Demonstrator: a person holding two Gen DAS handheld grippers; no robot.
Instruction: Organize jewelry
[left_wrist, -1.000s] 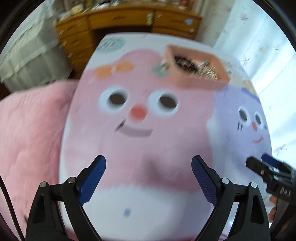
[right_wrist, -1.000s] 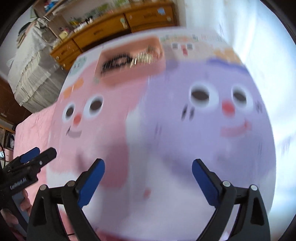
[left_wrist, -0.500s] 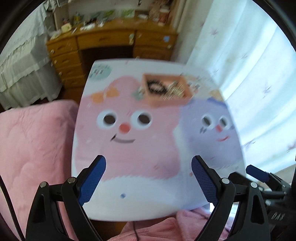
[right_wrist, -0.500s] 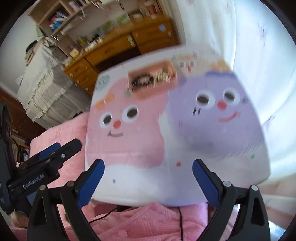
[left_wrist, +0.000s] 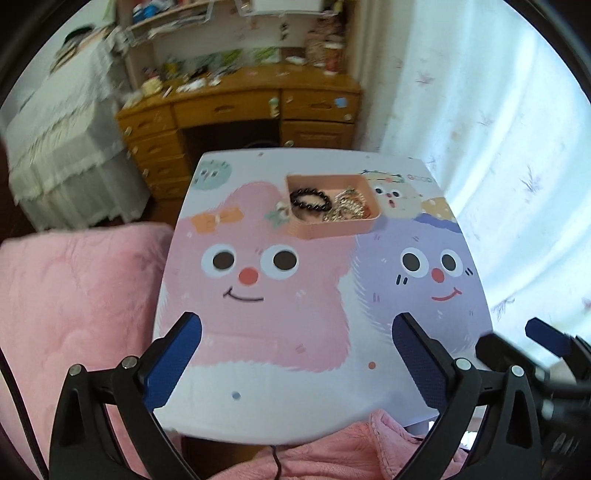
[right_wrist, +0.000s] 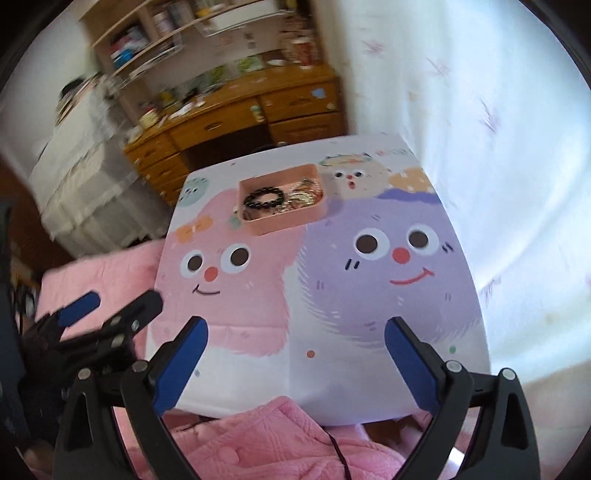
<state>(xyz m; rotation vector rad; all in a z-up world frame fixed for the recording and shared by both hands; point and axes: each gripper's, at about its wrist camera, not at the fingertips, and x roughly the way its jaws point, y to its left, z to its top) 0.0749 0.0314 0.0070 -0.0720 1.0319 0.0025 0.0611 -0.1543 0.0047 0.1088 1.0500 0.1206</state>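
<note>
Leftmost, a pink quilt (left_wrist: 74, 314) lies beside the one small table (left_wrist: 280, 398), whose top is printed with two big cartoon faces, one pink (left_wrist: 251, 273) on the left and one purple (left_wrist: 432, 273) on the right. Over the table's near edge the left gripper (left_wrist: 297, 350) hovers with its two blue-padded fingers (left_wrist: 173, 358) spread wide and nothing between them. Farther back, near the middle of the table's far half, sits one pink tray (left_wrist: 332, 229), its left part over the pink face's top. Inside it I count one black beaded bracelet (left_wrist: 309, 200) on the left and, touching it on the right, a heap of gold-coloured chain pieces (left_wrist: 349, 208) too tangled to count. Just left of the tray there is a small pale shape on the tabletop (left_wrist: 280, 214), but whether it is an object or print cannot be told. Next, the right gripper (right_wrist: 295, 354) also hangs above the near edge, over the seam between the two faces, its two fingers likewise apart and empty. Behind the table stands one wooden desk (left_wrist: 240, 107) with cluttered shelves, and a white curtain (left_wrist: 498, 147) fills the right side.
</note>
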